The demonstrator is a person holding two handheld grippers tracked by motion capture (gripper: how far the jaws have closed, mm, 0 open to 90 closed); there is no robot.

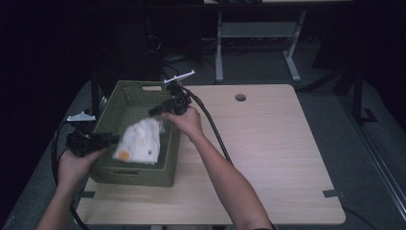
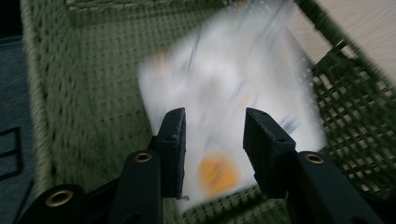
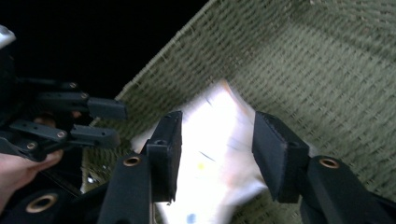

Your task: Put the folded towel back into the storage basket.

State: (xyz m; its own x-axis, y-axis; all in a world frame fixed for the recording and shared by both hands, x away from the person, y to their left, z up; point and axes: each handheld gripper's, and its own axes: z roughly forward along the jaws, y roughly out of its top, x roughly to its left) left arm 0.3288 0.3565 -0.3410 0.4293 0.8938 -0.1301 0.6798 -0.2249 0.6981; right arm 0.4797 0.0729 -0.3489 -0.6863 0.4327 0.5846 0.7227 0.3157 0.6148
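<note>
Two forearms reach in from the near edge of a pale wood counter [image 1: 268, 158], each hand carrying a black two-jaw gripper over a green woven basket [image 1: 125, 94] that sits at the counter's left side. A white cloth [image 1: 139, 141] with an orange patch, blurred in all three views, is inside the basket, toward its near end, level with the rim in the high view. The left gripper [image 1: 115, 139] sits at the basket's left wall, its jaws pointing across toward the cloth; seen along its own jaws [image 2: 214, 140], the two pads stand apart with a clear gap, the cloth beyond them and not pinched. The right gripper [image 1: 152, 112] reaches over the basket's right rim, angled down and left toward the cloth's upper corner; along its own jaws [image 3: 217, 144] the pads are likewise spread, released, with the white cloth showing between and past them against the basket's woven wall. That same view shows the left gripper's jaws off to the side, also parted.
</note>
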